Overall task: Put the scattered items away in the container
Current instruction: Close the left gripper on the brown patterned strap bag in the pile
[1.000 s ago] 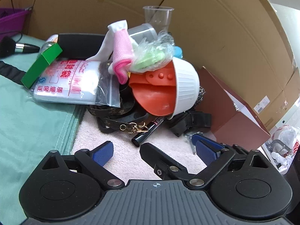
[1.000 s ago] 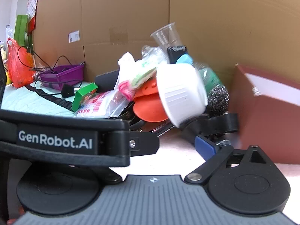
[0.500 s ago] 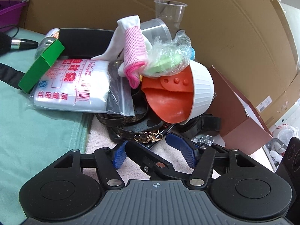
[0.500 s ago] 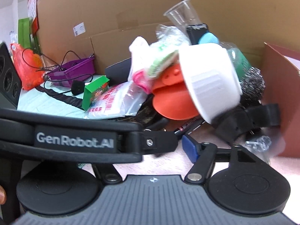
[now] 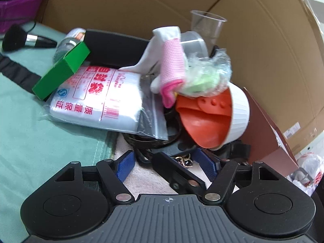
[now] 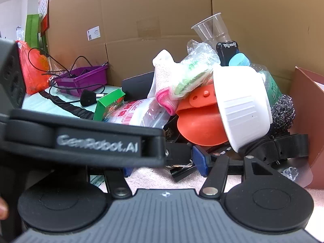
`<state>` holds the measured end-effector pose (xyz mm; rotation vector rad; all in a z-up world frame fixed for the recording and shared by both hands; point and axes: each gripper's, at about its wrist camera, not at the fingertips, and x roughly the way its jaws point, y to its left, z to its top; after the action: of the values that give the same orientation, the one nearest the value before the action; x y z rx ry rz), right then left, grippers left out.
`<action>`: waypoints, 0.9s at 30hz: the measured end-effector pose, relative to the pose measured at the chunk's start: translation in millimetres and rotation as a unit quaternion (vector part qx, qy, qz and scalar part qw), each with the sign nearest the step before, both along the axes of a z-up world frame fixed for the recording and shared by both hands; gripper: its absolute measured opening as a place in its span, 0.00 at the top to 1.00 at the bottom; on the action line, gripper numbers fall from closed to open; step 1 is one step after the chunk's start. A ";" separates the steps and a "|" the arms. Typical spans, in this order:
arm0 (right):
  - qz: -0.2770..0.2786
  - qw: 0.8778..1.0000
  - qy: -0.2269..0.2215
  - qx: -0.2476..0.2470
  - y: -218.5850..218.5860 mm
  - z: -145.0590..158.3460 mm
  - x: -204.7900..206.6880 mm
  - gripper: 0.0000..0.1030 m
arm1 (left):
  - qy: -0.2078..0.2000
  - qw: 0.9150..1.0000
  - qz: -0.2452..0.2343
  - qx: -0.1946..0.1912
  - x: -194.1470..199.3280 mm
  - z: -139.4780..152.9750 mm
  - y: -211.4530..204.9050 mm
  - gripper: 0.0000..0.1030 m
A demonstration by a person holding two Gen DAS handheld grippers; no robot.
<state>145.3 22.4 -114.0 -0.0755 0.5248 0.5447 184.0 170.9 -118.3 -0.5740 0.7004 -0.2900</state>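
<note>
Left gripper (image 5: 166, 163) jaws apart around black marker (image 5: 174, 172); right gripper (image 6: 164, 165) seemingly apart.

At your ten o'clock a purple plastic tray (image 6: 85, 79) full of black cables (image 6: 66, 68) sits on the mint-green cloth (image 5: 30, 137), an orange plastic bag (image 6: 33, 68) beyond it, while a cardboard wall (image 6: 162, 20) spans twelve o'clock.

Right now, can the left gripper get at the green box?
Probably yes. The green box sits exposed at the pile's left edge with nothing over it, and the left gripper has its jaws open, though aimed further right.
</note>
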 end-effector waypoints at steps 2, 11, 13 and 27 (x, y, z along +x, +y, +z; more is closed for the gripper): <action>-0.003 1.000 -0.002 0.000 -0.1 -0.3 0.5 0.39 | -0.001 1.000 0.001 0.000 3.4 0.0 2.2 0.23; -0.017 0.999 0.035 0.005 3.8 -4.4 16.4 0.45 | 0.003 1.000 0.010 0.025 4.1 1.4 1.4 0.39; -0.015 0.999 0.036 0.006 2.4 -4.4 14.1 0.47 | 0.005 1.000 0.011 0.028 0.5 4.0 -0.1 0.39; 0.020 0.999 0.026 0.008 -19.8 16.7 -38.6 0.52 | -0.001 0.999 0.009 0.044 -70.3 28.4 -23.3 0.35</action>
<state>106.7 2.7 -97.3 -0.0569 0.5710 0.5918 113.6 147.6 -89.9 -0.4950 0.7027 -0.2416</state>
